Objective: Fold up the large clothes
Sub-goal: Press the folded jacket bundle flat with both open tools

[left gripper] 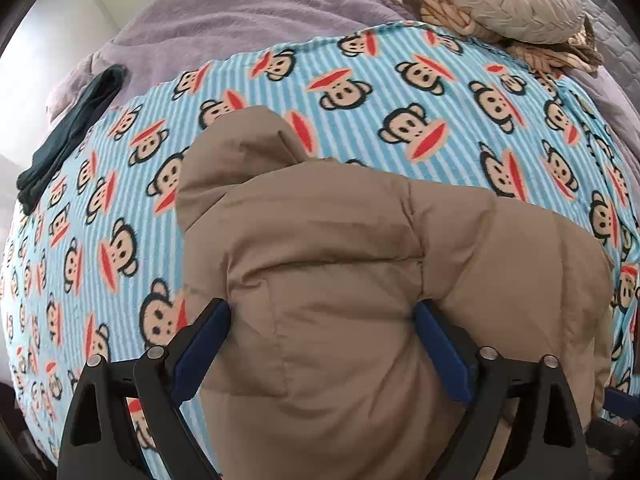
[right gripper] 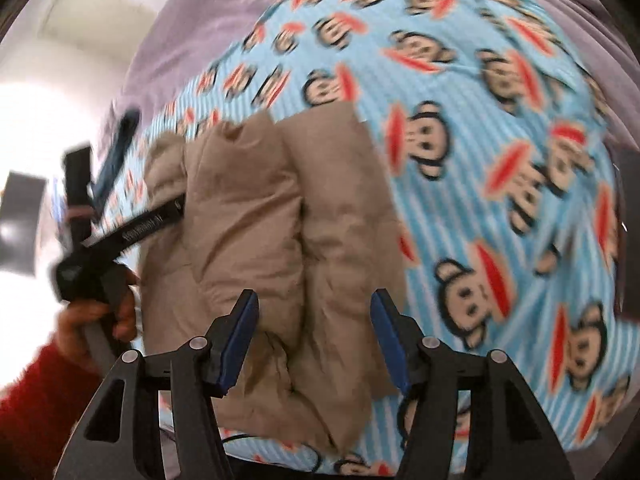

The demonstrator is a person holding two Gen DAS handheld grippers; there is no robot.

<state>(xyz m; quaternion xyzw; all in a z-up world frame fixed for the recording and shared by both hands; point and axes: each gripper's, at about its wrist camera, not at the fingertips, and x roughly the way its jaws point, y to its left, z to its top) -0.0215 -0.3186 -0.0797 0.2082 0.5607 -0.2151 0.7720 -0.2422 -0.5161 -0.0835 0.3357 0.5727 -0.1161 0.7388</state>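
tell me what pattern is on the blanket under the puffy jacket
Light blue and white stripes with cartoon monkey faces, clearest in the left wrist view: blanket.

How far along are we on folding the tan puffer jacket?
Mostly done: the tan puffer jacket lies bundled on the monkey-print blanket. In hand: left gripper and right gripper, both open, straddle it. Left: tidying it and clearing the grippers.

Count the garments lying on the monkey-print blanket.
2: the tan puffer jacket in the middle, under both tools, and a dark folded garment on the blanket's far left edge. Others may lie outside view.
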